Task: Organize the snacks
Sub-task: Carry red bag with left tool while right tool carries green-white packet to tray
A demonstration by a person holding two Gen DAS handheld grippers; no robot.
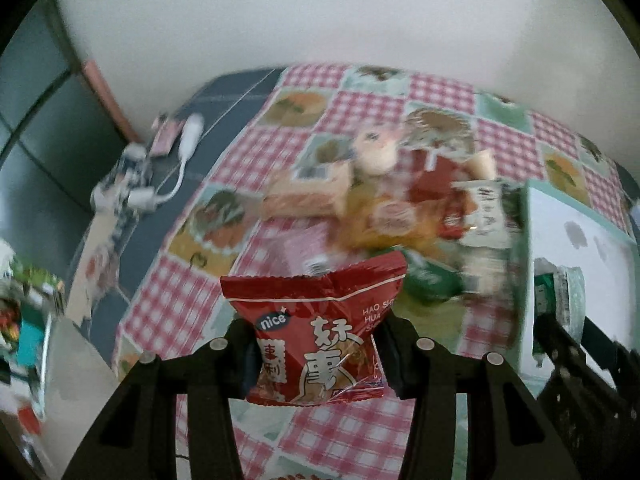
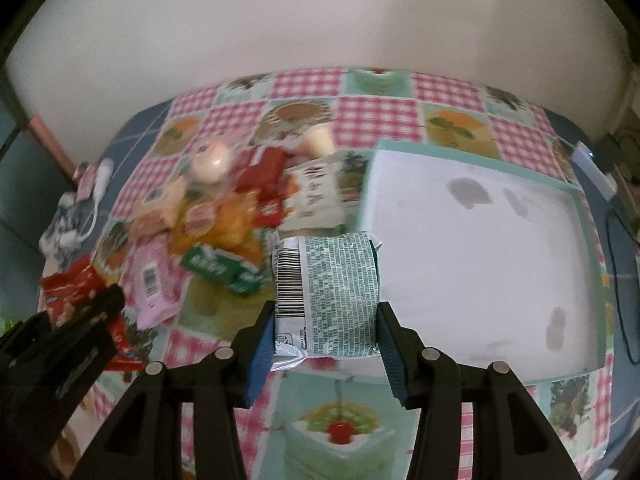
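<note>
Left gripper (image 1: 316, 354): clamped on red snack packet (image 1: 320, 328), lifted off the tablecloth (image 1: 352, 432).
Right gripper (image 2: 325, 344): clamped on green-printed packet (image 2: 332, 296).
Right view only: tray (image 2: 472, 240) just right of its fingers; snack pile (image 2: 224, 216) ahead-left.

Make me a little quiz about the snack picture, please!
1. True or false: the left gripper holds a red snack packet.
2. Which does the right gripper hold? A) a pink packet B) a green-and-white packet C) a cup
3. Fill in: the tray has a ____ rim.

Key: 1 true; 2 B; 3 teal.
</note>
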